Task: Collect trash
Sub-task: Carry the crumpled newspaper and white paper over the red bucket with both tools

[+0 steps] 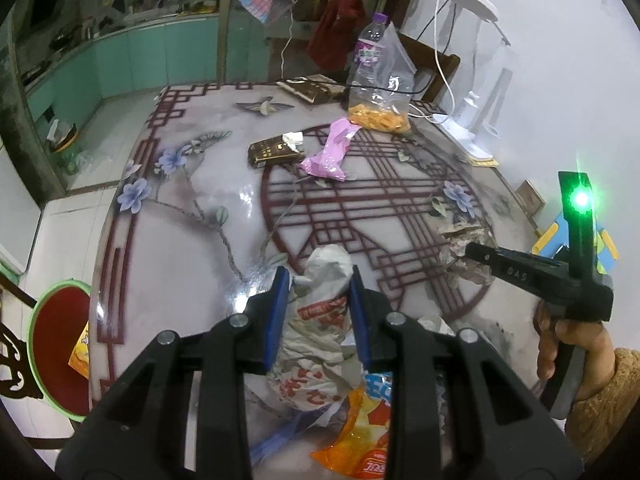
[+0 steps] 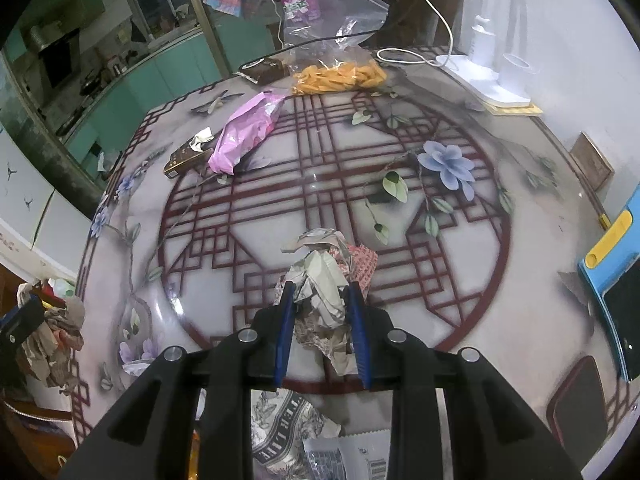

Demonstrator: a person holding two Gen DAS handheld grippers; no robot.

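Trash, left: crumpled white wrapper with red print point(image 1: 320, 316), pinched between the blue pads of the left claw point(image 1: 318, 300), raised above the near edge of the patterned surface point(image 1: 180, 248).
Trash, right: crumpled newspaper wad point(image 2: 324, 292), gripped between the pads of the right claw point(image 2: 322, 316), over the red lattice circle on the surface.
Left claw state: closed on the wrapper; both pads press into the paper.
Right claw state: closed on the newspaper wad; seen from the left wrist as a black body with a green light.
Below left claw: orange snack packet point(image 1: 360, 432) lying at the surface's near edge.
Farther on surface: pink wrapper point(image 1: 330, 150) just beside a dark brown box point(image 1: 272, 152); clear bag of orange snacks point(image 1: 378, 92) near the far edge, a plastic bottle point(image 1: 370, 36) behind it.
Off surface, left: red bin with green rim point(image 1: 60, 344), a yellow packet inside.
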